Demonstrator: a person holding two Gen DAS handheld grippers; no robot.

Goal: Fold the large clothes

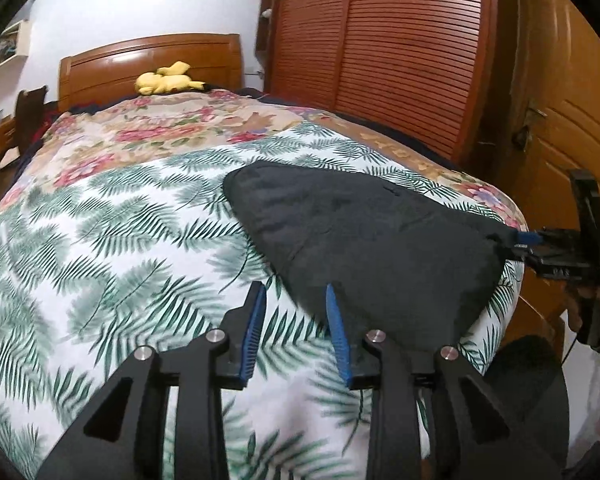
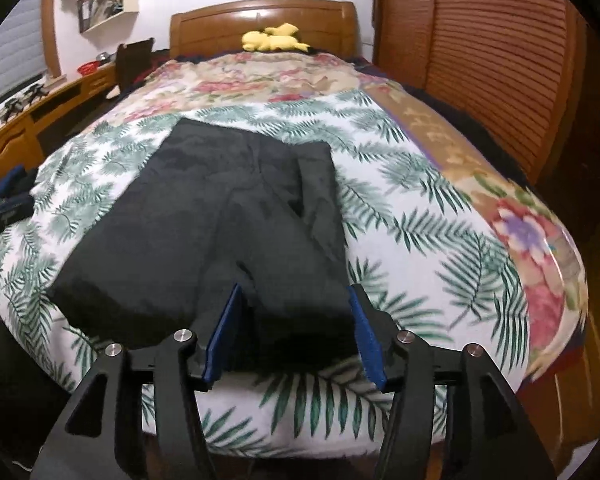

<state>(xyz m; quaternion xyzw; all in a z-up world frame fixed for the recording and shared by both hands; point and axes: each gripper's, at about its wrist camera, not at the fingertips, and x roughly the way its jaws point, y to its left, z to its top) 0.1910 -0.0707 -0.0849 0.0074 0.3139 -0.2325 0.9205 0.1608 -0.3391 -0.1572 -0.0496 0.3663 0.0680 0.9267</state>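
right hand-held gripper (image 2: 294, 334) jaws apart, near end of the black garment (image 2: 228, 216) sits between the pads, cloth not pinched as far as i can tell, so released. left hand-held gripper (image 1: 296, 336) also released, nothing between its fingers, right pad just at the garment's near-left edge, rest over bare leaf-print sheet (image 1: 100, 240). garment lies flat on the bed near the foot end, partly folded, long axis running from the right gripper away toward the headboard (image 2: 260, 20), slightly leaning left. it lies ahead of the right gripper and to the right of the left one; right is nearer. further up: floral quilt (image 2: 260, 76), yellow plush (image 2: 274, 40) by the headboard. no readable brand or label; faint marks on the gripper body can't be read.
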